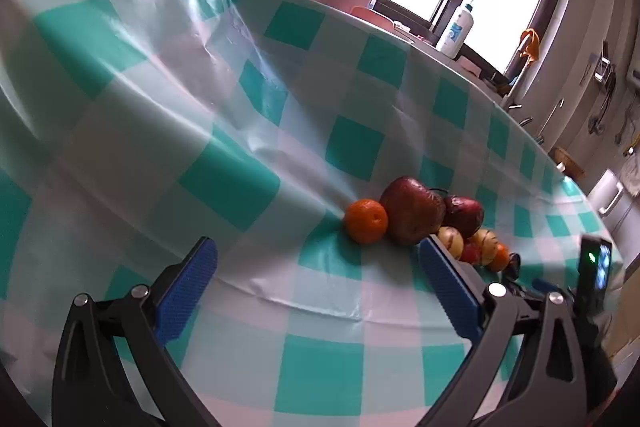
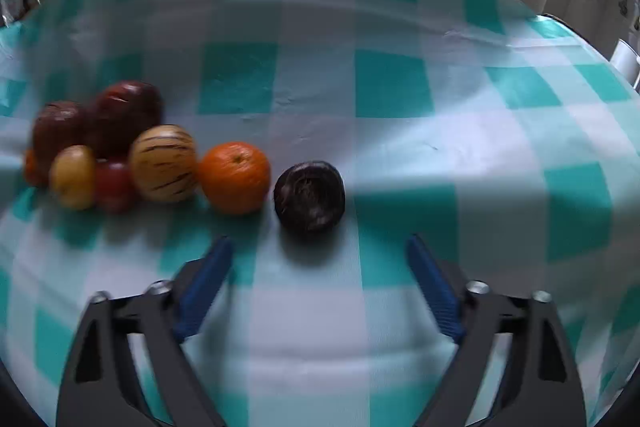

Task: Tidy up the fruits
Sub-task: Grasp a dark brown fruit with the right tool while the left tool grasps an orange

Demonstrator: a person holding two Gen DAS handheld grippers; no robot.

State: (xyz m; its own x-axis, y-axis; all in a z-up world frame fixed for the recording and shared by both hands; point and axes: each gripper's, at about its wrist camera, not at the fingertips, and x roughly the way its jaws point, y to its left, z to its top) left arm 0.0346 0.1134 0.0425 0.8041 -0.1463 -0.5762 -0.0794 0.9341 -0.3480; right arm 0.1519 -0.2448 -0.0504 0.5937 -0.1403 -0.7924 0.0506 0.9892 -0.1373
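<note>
Right gripper [image 2: 318, 243] has its jaws apart and empty with the dark fruit [image 2: 309, 195] just ahead of them, so I'd centre on it before squeezing and avoid bumping the orange [image 2: 235, 177] beside it; left gripper [image 1: 316, 255] gapes empty too.

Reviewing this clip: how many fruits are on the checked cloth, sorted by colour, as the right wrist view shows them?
Dark red: 2
Small red: 1
Orange: 2
Yellow, striped: 1
Yellow, plain: 1
Dark purple: 1
Total: 8
</note>
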